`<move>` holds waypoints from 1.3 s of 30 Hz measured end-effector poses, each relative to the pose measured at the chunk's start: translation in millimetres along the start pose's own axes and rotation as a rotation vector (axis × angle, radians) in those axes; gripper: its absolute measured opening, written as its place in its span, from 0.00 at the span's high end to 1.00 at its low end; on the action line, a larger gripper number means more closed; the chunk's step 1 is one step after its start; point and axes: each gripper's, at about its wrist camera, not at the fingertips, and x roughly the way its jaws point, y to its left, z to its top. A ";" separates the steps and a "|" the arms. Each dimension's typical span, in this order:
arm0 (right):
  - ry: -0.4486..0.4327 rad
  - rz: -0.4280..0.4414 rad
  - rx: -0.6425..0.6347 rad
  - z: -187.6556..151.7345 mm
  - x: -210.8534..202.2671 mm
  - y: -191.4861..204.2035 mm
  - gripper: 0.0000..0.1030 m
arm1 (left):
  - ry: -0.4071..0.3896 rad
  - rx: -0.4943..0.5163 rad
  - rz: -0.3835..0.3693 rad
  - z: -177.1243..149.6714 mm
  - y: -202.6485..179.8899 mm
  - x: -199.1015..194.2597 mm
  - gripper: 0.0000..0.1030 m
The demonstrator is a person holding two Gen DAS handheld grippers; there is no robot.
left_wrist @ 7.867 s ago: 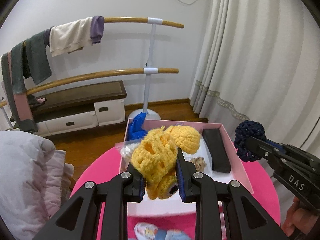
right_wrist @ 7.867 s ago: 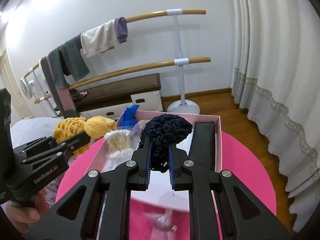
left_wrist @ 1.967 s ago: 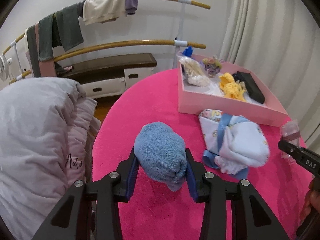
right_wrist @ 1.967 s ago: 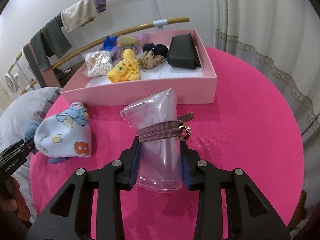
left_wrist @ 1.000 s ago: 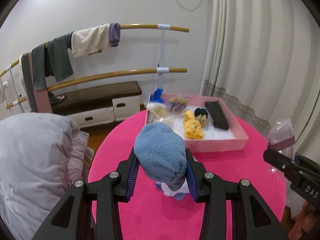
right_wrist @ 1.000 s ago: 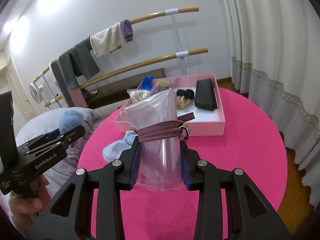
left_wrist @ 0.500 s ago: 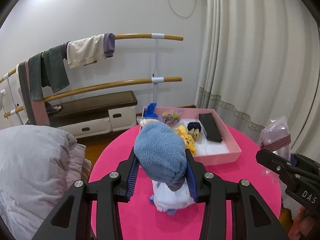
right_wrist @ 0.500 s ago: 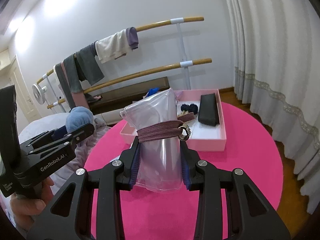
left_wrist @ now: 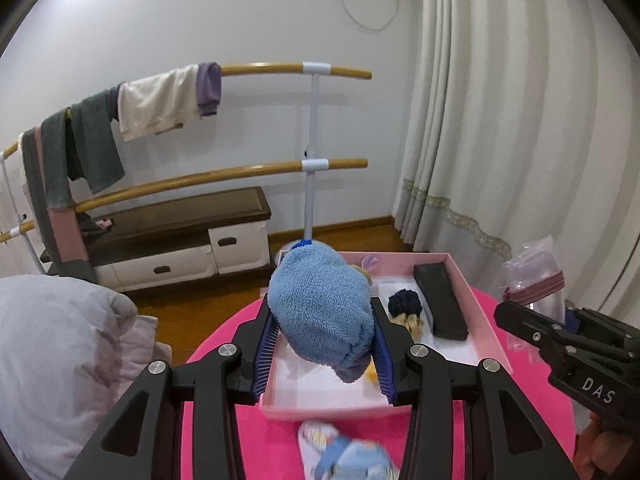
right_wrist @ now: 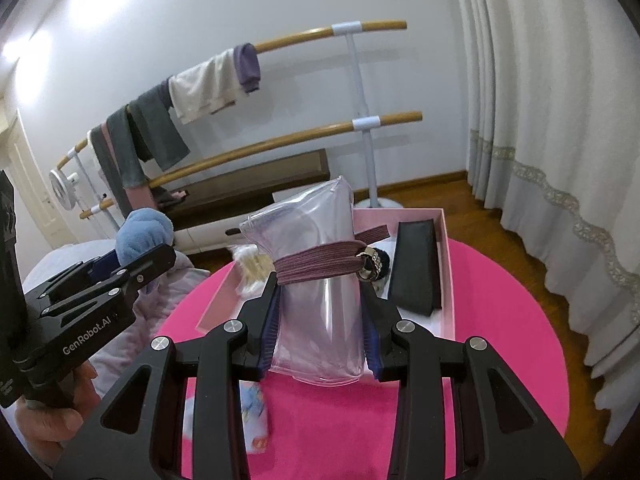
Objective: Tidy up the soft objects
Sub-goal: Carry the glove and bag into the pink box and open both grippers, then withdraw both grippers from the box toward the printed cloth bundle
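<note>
My left gripper (left_wrist: 322, 344) is shut on a fluffy blue cloth (left_wrist: 320, 304) and holds it above the near left part of the pink box (left_wrist: 492, 344). My right gripper (right_wrist: 318, 328) is shut on a clear plastic bag (right_wrist: 316, 292) wound with mauve hair bands (right_wrist: 320, 266), held above the table in front of the box (right_wrist: 447, 280). In the box lie a black case (left_wrist: 440, 304), a navy scrunchie (left_wrist: 405, 303) and a beige one. A printed baby garment (left_wrist: 348, 456) lies on the pink table (left_wrist: 532, 420) in front of the box.
A grey quilt (left_wrist: 52, 360) lies left of the round table. Behind stand a ballet barre with hung clothes (left_wrist: 160, 104), a low bench (left_wrist: 176, 240) and white curtains (left_wrist: 500, 120). The right gripper shows at the right of the left wrist view (left_wrist: 568, 344).
Both grippers have moved forward and down toward the pink box, each keeping its load. The box is now closer and the blue cloth hangs over it.
</note>
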 end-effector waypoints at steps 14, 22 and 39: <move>0.165 -0.052 0.063 2.6 105.6 -39.6 0.66 | 0.205 0.034 -0.019 53.1 -11.5 180.0 0.58; 0.197 -0.071 0.075 -2.9 125.8 -48.6 0.45 | 0.225 0.024 0.010 67.1 -6.4 222.8 0.26; 0.045 -0.101 0.080 3.7 56.4 -32.6 0.00 | 0.079 -0.021 0.045 57.1 7.8 168.3 0.00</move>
